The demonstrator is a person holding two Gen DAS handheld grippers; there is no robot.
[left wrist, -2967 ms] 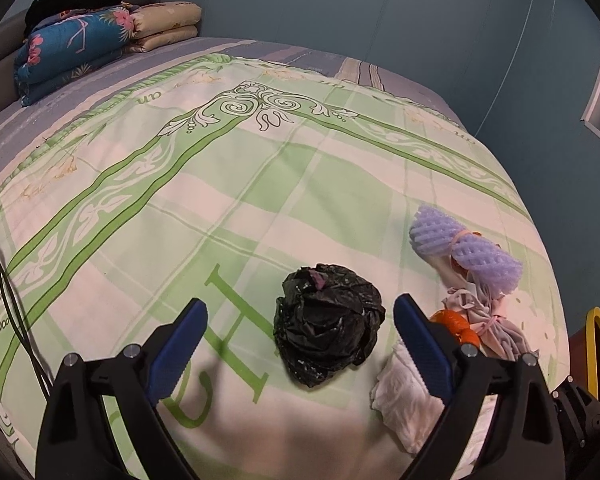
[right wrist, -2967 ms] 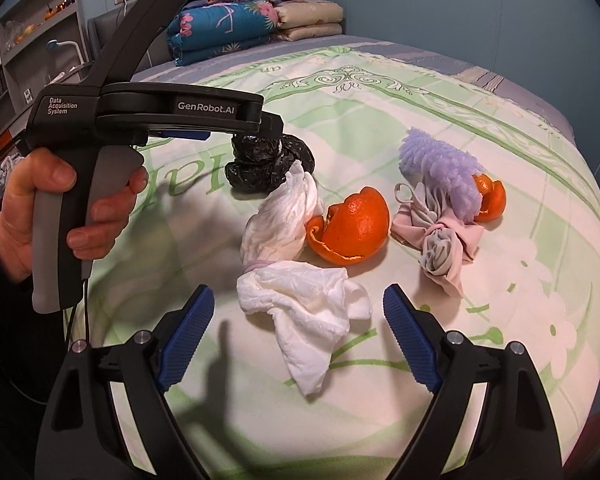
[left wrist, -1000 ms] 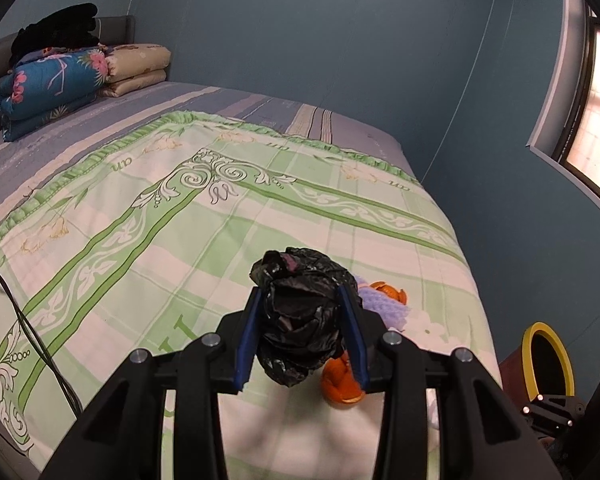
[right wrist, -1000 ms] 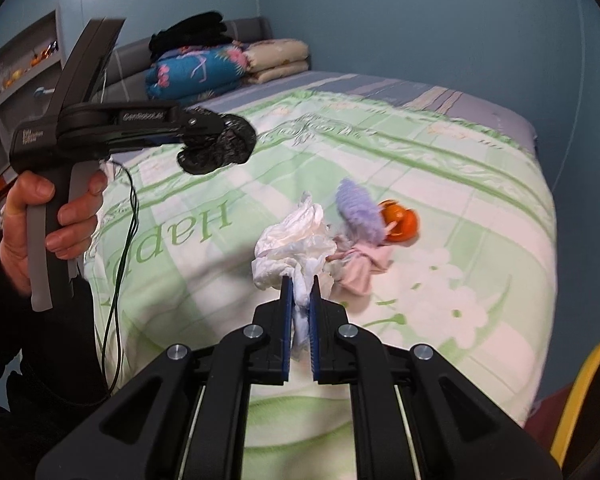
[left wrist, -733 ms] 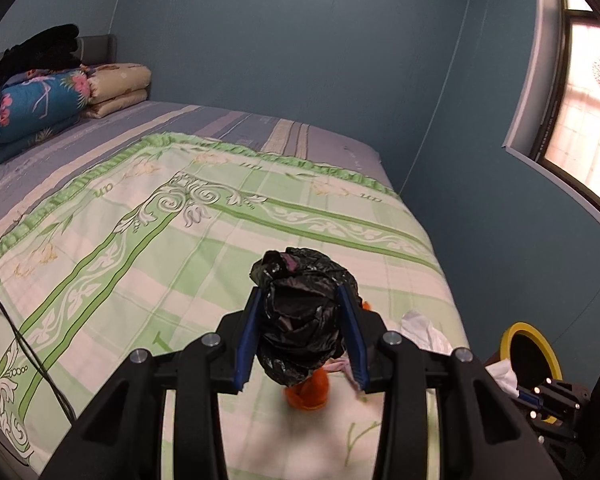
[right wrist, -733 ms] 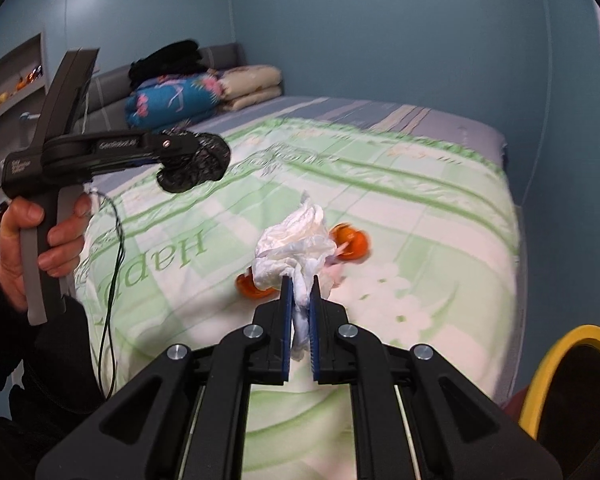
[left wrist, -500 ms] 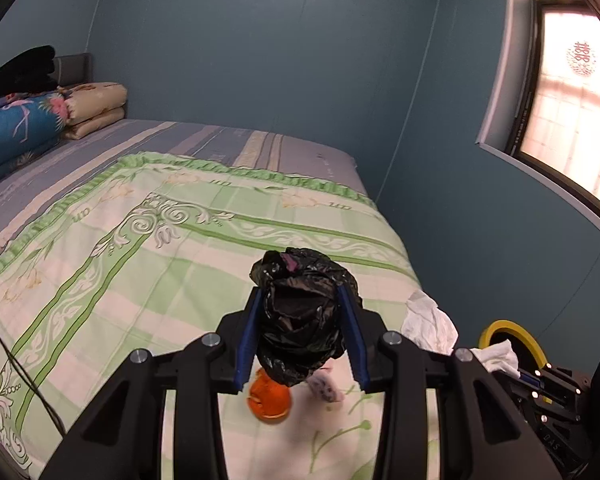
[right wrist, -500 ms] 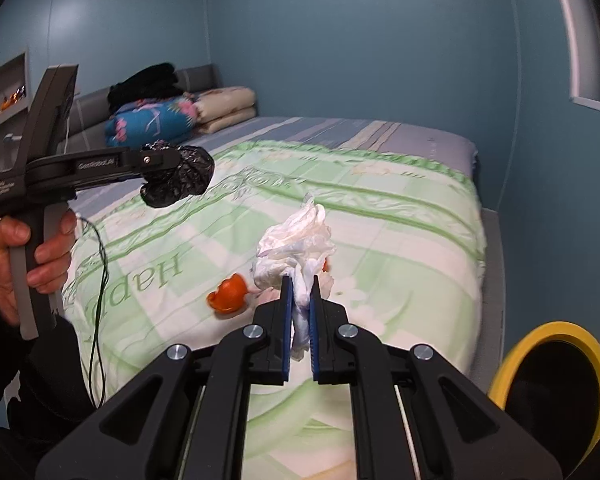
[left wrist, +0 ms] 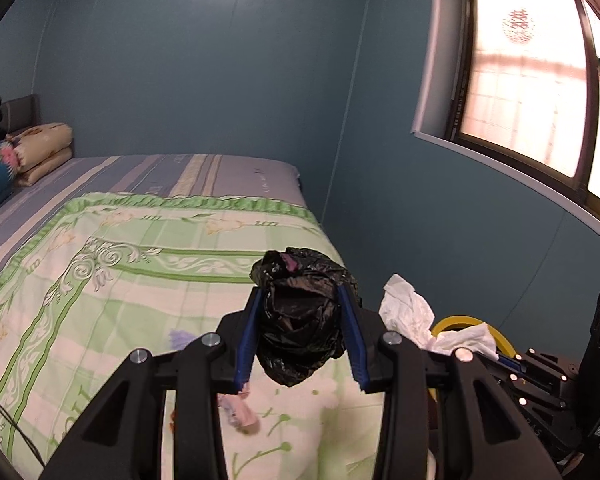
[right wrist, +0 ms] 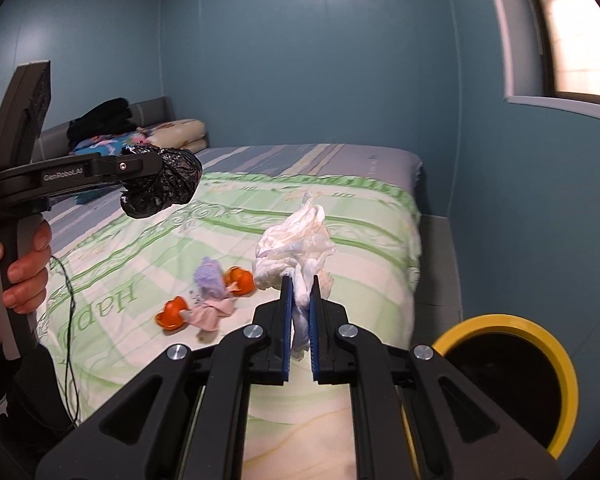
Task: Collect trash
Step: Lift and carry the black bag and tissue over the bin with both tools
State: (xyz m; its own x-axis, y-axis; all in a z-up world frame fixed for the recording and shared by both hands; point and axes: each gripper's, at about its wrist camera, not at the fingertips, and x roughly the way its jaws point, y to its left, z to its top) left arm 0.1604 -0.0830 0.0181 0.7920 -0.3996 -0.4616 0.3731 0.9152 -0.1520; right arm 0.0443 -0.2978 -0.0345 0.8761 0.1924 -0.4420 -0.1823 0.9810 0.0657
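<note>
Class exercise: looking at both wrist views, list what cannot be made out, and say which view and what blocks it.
- Inside of the yellow-rimmed bin: right view, dark, lower part cut off by the right tool.
- Same bin, left view: mostly behind the white tissue.
- Orange peels: left view, hidden by the left tool holding the black bag.

black bag point(left wrist: 300, 316) — glossy crinkled plastic | white tissue point(right wrist: 296, 240) — matt crumpled paper

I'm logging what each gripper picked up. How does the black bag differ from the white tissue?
The black bag is dark, glossy plastic in a compact ball; the white tissue is pale, matte paper, loosely crumpled and flaring upward. The bag fills wide-set jaws of the left gripper; the tissue is pinched thin in the right gripper. Both are held above the bed.
</note>
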